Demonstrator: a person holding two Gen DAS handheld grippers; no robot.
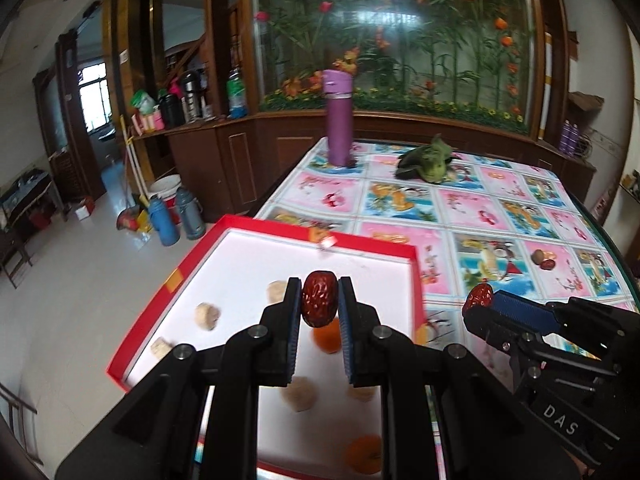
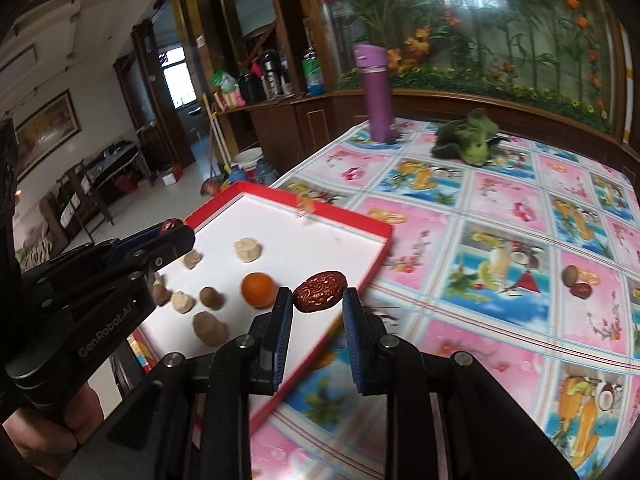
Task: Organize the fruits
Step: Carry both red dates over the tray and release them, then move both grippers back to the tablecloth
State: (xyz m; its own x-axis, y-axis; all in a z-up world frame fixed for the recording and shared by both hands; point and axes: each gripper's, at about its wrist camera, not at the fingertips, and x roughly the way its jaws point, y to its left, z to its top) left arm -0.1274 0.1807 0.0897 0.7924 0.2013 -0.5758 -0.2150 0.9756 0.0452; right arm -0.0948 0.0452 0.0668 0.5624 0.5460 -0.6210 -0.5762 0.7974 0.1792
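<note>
The left gripper (image 1: 320,300) is clenched on a wrinkled red date (image 1: 319,298), pinched upright between its blue pads and held over the red box (image 1: 168,280). The right gripper (image 2: 318,300) grips a second red date (image 2: 320,291), lying crosswise between its fingertips, above the box's right-hand rim (image 2: 372,276).

Inside the box, on its white floor, lie an orange fruit (image 2: 259,289), a brown nut (image 2: 212,299) just left of it, and several pale beige lumps (image 2: 248,250) scattered toward the box's left side. Another orange fruit (image 1: 364,454) sits at the near end of the box.

The box rests on the worktop's fruit-patterned cloth (image 2: 500,240). Well to the right of the box lie a nut, an orange piece and a red date together (image 2: 578,280). Beyond the box's far end stand a purple bottle (image 2: 377,92) and, to its right, a green leafy vegetable (image 2: 468,140).
</note>
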